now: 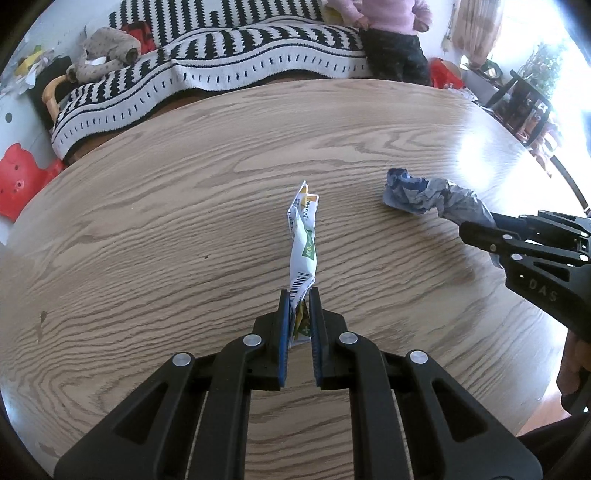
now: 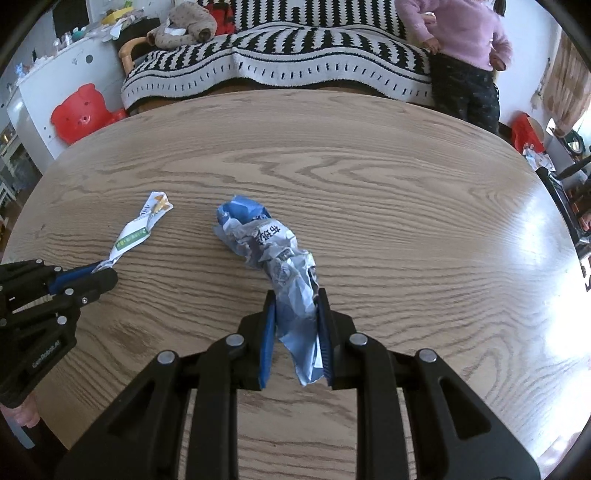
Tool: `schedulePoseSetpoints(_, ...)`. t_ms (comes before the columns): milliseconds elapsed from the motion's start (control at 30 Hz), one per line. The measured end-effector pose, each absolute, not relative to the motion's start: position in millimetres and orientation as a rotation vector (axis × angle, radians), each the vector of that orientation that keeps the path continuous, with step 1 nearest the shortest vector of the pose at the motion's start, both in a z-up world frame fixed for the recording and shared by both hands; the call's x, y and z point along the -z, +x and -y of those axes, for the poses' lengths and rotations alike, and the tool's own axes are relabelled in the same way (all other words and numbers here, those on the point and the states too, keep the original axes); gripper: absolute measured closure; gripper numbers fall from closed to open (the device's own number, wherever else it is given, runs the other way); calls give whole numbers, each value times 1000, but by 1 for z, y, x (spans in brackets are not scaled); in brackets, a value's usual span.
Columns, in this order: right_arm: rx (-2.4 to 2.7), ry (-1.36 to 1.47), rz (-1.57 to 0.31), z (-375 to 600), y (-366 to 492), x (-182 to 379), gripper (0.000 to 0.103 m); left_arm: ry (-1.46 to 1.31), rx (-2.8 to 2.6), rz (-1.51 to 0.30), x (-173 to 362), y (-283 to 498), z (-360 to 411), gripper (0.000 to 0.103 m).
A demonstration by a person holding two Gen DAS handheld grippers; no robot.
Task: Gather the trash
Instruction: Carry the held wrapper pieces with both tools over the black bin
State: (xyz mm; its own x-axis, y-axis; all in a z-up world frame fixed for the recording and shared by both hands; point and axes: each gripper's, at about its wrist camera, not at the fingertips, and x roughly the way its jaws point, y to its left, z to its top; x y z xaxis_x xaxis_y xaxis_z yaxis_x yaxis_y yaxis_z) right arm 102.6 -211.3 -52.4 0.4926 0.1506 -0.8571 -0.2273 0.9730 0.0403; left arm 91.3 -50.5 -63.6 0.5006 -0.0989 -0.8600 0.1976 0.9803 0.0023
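1. A twisted white wrapper with green and yellow print is clamped by its barcode end between the blue pads of the left gripper; its long axis runs straight away from the claw, over the wooden table, with the free end pointing toward the far edge.
2. A crumpled blue-and-white paper wad is pinched at its narrow end by the right gripper, the jaws being closed onto it. Its long axis is angled away and to the left, the bulkier blue end lying farthest from the claw.
3. The two pieces are seen side by side, apart from each other, both over the middle of the table.
4. The tabletop is light wood with a strong grain; glare is cast on its right side.
5. Behind the table, a sofa covered by a black-and-white striped blanket is seen, with a person in a pink sweater standing at its right end and a red bear-shaped item on the left.
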Motion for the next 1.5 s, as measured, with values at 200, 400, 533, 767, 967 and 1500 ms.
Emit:
schedulePoseSetpoints(200,-224,-73,-1031,217,98,51,82,105,180,-1024,61,93,56,94)
schedulePoseSetpoints(400,-219,-74,-1021,225,93,47,82,110,194,-1026,59,92,66,94)
schedulePoseSetpoints(533,-185,-49,-1015,250,82,40,82,138,258,-1024,56,87,95,94)
schedulePoseSetpoints(767,-48,49,-1000,355,26,29,82,202,482,-1011,51,55,203,94)
schedulePoseSetpoints(967,136,179,-980,479,-53,27,82,267,691,-993,52,3,307,94)
schedulePoseSetpoints(1500,368,485,-1164,653,-181,136,82,543,962,-1100,158,-103,484,94)
